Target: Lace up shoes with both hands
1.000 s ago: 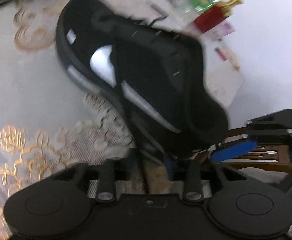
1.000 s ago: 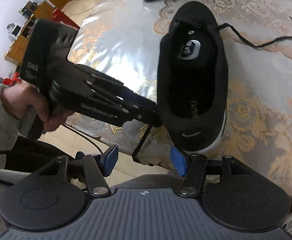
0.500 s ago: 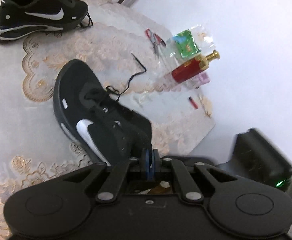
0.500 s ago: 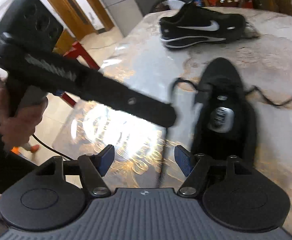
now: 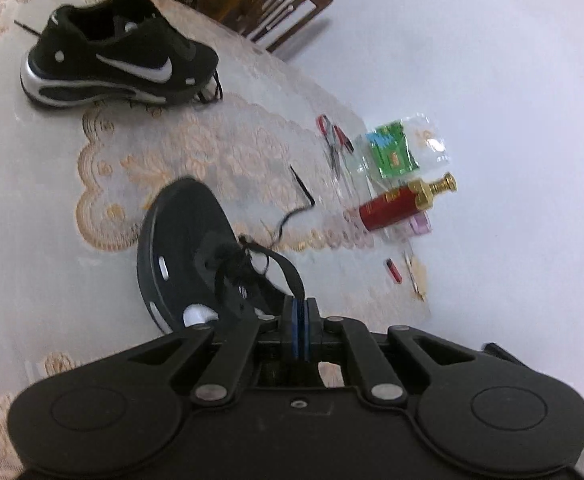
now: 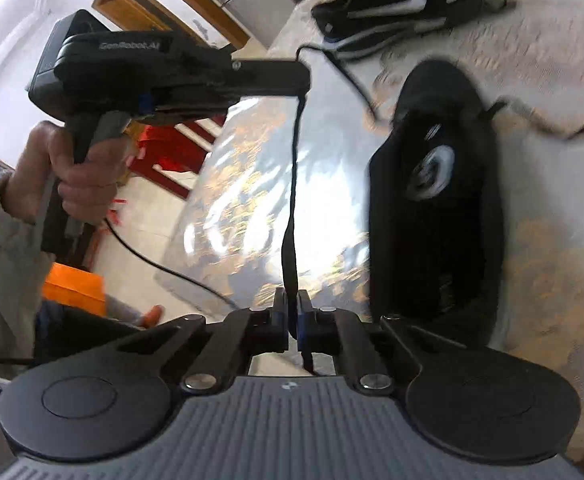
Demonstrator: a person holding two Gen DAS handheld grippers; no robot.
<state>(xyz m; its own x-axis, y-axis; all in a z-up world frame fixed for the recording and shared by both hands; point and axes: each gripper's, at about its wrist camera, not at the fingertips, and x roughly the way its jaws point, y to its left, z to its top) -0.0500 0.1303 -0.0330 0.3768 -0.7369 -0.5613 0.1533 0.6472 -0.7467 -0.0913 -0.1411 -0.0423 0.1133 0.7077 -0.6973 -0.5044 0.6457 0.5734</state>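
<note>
A black shoe (image 6: 436, 216) lies on the lace tablecloth, its opening facing the right wrist view; in the left wrist view this shoe (image 5: 183, 240) shows its toe and tongue. A black lace (image 6: 292, 200) hangs taut from my left gripper (image 6: 303, 87), which is shut on it up at the left. The lower end of that stretch runs into my right gripper (image 6: 292, 314), whose jaws are closing and whose blue pads pinch it. In the left wrist view the lace (image 5: 287, 268) loops from the shoe's eyelets into my left gripper (image 5: 300, 328).
A second black shoe (image 5: 119, 68) with a white swoosh stands at the far side of the table. Red pliers (image 5: 334, 140), a green packet (image 5: 392, 154) and a red bottle (image 5: 396, 208) lie by the table's right edge. A hand (image 6: 79, 184) holds the left gripper over the table edge.
My right gripper went from open to shut on the lace. My left gripper rose away from the shoe, drawing the lace up and taut.
</note>
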